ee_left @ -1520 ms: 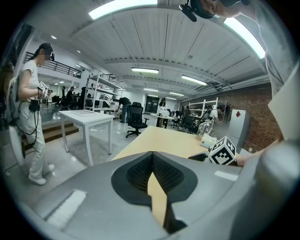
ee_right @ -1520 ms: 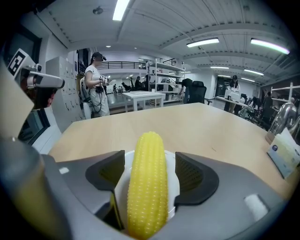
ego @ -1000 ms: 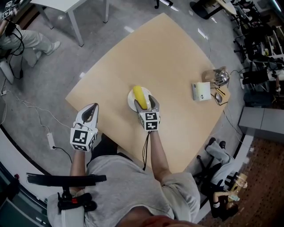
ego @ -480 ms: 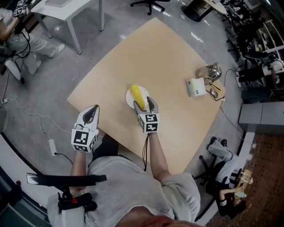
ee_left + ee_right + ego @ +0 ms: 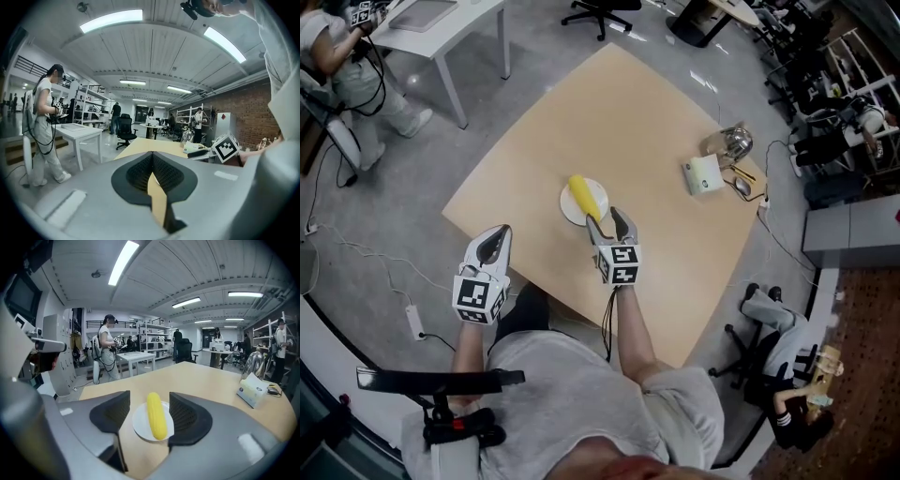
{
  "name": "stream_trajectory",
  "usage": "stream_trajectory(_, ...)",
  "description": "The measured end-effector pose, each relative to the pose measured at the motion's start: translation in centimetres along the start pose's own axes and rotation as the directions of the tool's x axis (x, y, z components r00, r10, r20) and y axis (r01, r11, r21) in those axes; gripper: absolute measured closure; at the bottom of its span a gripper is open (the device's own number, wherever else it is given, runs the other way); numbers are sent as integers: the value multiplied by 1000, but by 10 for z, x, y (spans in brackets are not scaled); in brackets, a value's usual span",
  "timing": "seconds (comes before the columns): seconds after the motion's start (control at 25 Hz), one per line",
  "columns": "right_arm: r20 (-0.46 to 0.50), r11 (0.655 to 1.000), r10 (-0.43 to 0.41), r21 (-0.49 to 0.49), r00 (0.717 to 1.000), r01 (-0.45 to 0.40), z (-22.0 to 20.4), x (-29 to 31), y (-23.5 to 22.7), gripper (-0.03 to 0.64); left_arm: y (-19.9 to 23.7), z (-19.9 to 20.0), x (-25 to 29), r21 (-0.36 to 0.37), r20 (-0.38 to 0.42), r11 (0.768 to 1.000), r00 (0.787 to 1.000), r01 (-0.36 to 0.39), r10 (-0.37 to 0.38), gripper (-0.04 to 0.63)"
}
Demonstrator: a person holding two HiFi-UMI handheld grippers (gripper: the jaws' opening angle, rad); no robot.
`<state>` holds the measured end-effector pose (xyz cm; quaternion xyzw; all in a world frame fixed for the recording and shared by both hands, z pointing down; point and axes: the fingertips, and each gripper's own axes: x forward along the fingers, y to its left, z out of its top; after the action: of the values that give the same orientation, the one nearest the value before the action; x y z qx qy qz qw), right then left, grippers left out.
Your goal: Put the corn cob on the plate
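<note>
Corn cob (image 5: 580,195) rests on the plate (image 5: 568,208); the task looks done. Your right gripper (image 5: 610,221), at the plate's five o'clock, gapes empty, its jaws just narrowing. Your left gripper (image 5: 495,236) is closed and empty. Next: back clear.

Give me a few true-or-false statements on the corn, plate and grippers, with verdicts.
1. The corn lies on the plate. True.
2. The right gripper holds the corn. False: its jaws, which have just been closing partway, stand apart with nothing between them, short of the plate.
3. The left gripper is shut. True.
4. The plate touches the box. False: the plate sits near the middle of the table, and the box stands apart, towards its right edge.
</note>
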<state>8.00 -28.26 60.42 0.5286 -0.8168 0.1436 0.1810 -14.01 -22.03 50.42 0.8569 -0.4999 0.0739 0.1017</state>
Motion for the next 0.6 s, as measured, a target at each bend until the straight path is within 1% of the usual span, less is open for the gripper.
stream_trajectory(0.12,32,1000,-4,14,999,4,8,-24,4,357,-13,7,-13,9,10,1000,1000,7,-7,575)
stream_trajectory(0.32,80,1000,-14,19,997,13,18,-42,9,375,-22,7,-15,15,33,999,999,30,-30,575)
stream_trajectory(0.6,116,1000,-25,18,993,24,19,-66,21,389,-38,8,-22,17,59,998,996,66,-67,575)
